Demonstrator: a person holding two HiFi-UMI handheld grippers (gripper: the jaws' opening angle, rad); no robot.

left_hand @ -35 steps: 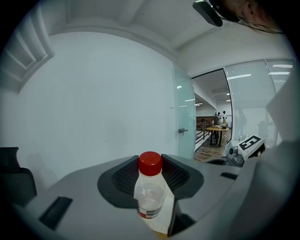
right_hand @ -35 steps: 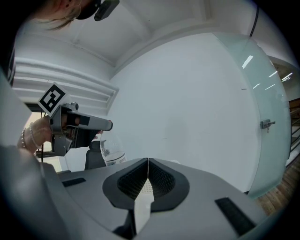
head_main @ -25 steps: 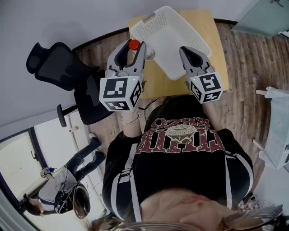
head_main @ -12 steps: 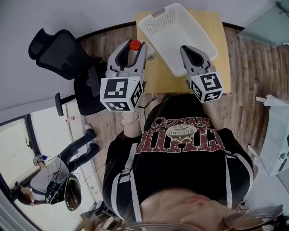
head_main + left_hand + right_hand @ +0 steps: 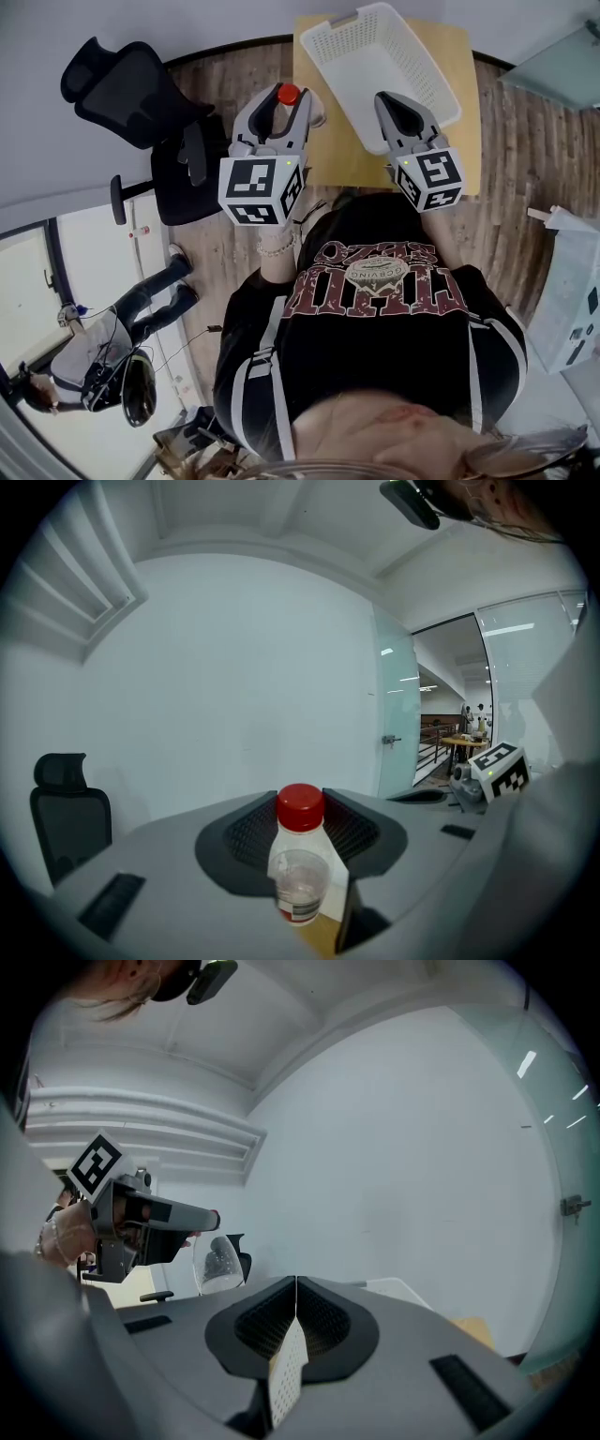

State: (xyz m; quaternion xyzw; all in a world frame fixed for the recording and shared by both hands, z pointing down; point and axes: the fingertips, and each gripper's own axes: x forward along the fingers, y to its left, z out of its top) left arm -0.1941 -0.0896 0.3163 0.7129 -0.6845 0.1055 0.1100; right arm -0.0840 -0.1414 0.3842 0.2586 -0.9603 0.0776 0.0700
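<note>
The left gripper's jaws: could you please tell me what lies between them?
A small clear bottle with a red cap, clamped by the left gripper; the left gripper view shows it plainly.

The white basket [image 5: 380, 56] fills most of the surface [image 5: 342, 164] (bare wood only at its near corners); a black chair [image 5: 122, 80] stands left.
</note>
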